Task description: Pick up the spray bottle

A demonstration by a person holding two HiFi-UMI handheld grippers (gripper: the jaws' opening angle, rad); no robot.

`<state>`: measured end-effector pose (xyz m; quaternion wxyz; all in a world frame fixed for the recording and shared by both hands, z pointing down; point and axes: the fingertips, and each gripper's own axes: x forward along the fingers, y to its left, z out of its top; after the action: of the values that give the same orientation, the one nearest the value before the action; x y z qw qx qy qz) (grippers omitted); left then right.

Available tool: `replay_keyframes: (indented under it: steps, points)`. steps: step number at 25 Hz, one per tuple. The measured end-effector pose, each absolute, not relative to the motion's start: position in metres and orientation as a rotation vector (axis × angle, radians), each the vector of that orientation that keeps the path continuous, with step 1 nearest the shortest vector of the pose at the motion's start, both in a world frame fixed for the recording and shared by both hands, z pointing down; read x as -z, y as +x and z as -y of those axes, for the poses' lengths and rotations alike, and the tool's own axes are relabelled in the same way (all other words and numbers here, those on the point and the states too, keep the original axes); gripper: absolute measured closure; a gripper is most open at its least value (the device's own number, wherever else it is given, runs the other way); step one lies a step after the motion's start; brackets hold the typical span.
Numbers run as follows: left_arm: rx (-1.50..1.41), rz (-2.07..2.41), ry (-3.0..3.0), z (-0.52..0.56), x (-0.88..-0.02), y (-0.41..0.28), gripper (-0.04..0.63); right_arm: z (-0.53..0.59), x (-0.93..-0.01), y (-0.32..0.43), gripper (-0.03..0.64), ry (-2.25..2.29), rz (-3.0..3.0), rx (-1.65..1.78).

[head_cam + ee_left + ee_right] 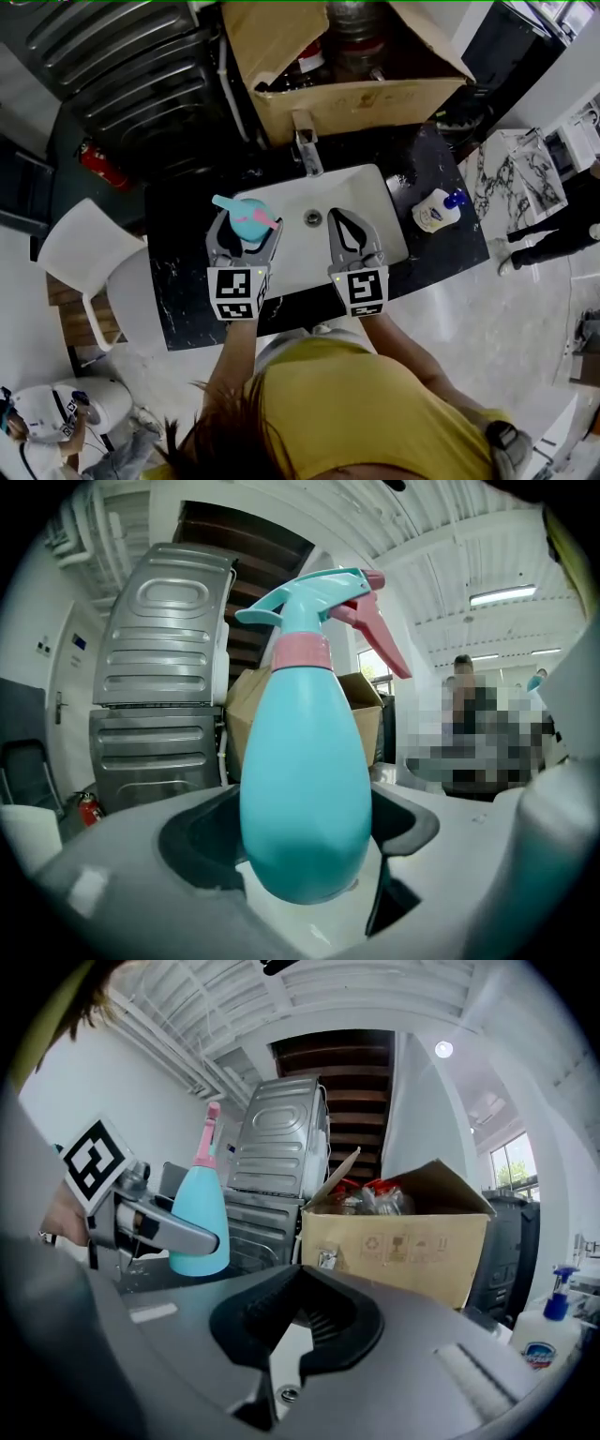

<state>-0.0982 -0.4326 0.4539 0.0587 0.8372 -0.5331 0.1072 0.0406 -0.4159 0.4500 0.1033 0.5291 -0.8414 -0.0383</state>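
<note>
– Where is the spray bottle (pixel 248 223) now?
– Upright between the jaws of my left gripper (pixel 249 223), at the 9 o'clock edge of the white sink (pixel 370 192). It is teal with a pink collar and a pink trigger. The black pads press on its belly from both sides, so that gripper is clamped on it. I can't tell whether its base has left the rim

– And your other hand?
– My right gripper (pixel 341 216) hangs over the basin, just beside the left one at its 3 o'clock. Its jaws are closed together with nothing between them

– What else is around?
– The faucet (pixel 307 145) sits at the sink's 12 o'clock, with an open cardboard box (pixel 356 103) beyond it. A white pump bottle (pixel 437 208) with a blue top lies on the black counter (pixel 183 281) at 3 o'clock, well apart from both grippers
</note>
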Motion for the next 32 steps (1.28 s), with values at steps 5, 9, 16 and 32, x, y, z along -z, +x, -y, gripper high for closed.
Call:
replay_keyframes:
  steps: [5,9,16,32]
  points:
    - [-0.292,1.651,2.547,0.395,-0.438,-0.098,0.19,0.389,-0.434,0.043,0.617,1.584,2.493,0.128]
    - [-0.28,1.655,2.552,0.379,-0.433,-0.098,0.19,0.373,-0.425,0.041,0.617,1.589,2.507,0.137]
    - [-0.29,1.636,2.561,0.367,-0.434,-0.093,0.19,0.361,-0.427,0.037,0.617,1.576,2.51,0.144]
    - [-0.295,1.635,2.573,0.356,-0.433,-0.09,0.189,0.351,-0.432,0.04,0.617,1.566,2.501,0.141]
